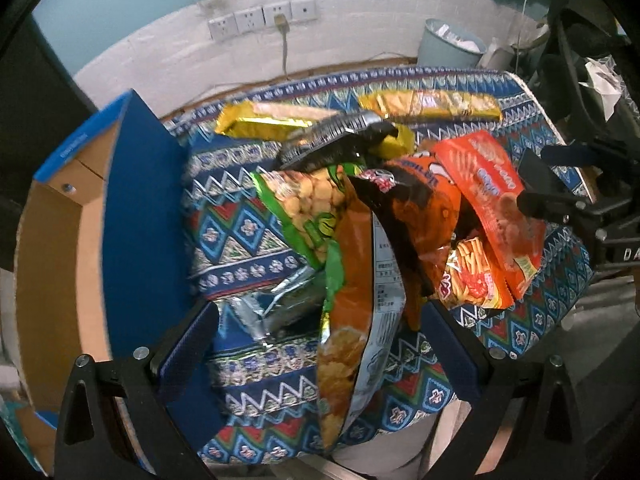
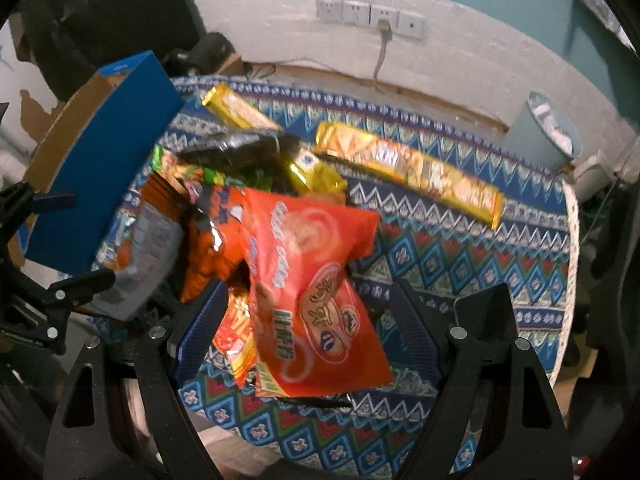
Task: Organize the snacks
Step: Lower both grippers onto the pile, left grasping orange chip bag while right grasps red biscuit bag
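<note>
Your left gripper is spread, its jaws either side of an orange chip bag on the near part of the patterned desk; your right gripper is spread too, flanking a red-orange snack packet. Both items belong to a snack heap at desk centre, with a green pea bag and a long gold biscuit pack behind. A blue cardboard box stands open at the left edge.

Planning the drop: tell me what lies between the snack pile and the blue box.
Only bare patterned tablecloth separates the blue box from the green snack bag, seen in the left wrist view.
</note>
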Available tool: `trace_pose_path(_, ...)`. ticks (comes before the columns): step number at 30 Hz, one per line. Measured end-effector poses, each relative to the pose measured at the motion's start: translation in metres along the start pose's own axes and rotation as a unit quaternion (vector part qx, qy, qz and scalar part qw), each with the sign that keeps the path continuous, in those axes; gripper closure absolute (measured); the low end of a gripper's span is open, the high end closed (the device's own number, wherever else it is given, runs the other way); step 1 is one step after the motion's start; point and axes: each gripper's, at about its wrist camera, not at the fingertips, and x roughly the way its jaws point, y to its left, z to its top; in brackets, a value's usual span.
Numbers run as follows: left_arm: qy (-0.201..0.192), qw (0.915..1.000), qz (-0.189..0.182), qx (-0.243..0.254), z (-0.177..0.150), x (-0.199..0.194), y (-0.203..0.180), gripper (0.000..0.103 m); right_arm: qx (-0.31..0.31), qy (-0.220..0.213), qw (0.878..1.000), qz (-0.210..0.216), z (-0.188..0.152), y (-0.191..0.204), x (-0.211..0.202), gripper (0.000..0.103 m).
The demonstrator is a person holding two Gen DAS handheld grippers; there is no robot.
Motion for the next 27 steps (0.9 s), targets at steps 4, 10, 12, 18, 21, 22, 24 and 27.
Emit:
trace_pose_path(4, 0.018, 0.9998, 0.005, 0.005, 0.002, 0.015, -0.007, 0.001, 0.0, 0.019, 1.0, 0.011, -0.004, -0.002, 0.018, 0.022)
trace_pose_path(10, 0.034, 0.9991, 0.014, 0.019, 0.006, 0.037, -0.015, 0.001, -0.006, 0.034, 0.999, 0.029, -0.005, -0.004, 0.04, 0.022)
trace_pose_path(12, 0.038, 0.9988, 0.016, 0.024, 0.006, 0.044, -0.016, 0.001, -0.012, 0.039, 0.999, 0.027, -0.005, -0.003, 0.048, 0.022)
trace_pose_path(18, 0.053, 0.9979, 0.008, 0.035, 0.003, 0.06, -0.015, 0.035, -0.024, 0.048, 0.998, 0.023, -0.007, -0.005, 0.065, 0.024)
trace_pose_path(21, 0.047, 0.9982, -0.001, 0.038, -0.001, 0.058, -0.015, 0.055, -0.021, 0.044, 0.998, 0.031, -0.007, -0.006, 0.064, 0.037)
trace_pose_path(22, 0.047, 0.998, -0.01, 0.04, -0.001, 0.057, -0.016, 0.059, -0.022, 0.043, 0.998, 0.033, -0.007, -0.006, 0.063, 0.045)
trace_pose_path(24, 0.046, 0.9979, -0.012, 0.044, -0.003, 0.054, -0.016, 0.062, -0.026, 0.038, 0.998, 0.031, -0.007, -0.005, 0.059, 0.052)
trace_pose_path(27, 0.037, 0.9982, -0.006, 0.047, -0.005, 0.047, -0.014, 0.066, -0.032, 0.031, 0.999, 0.021, -0.01, -0.006, 0.049, 0.062)
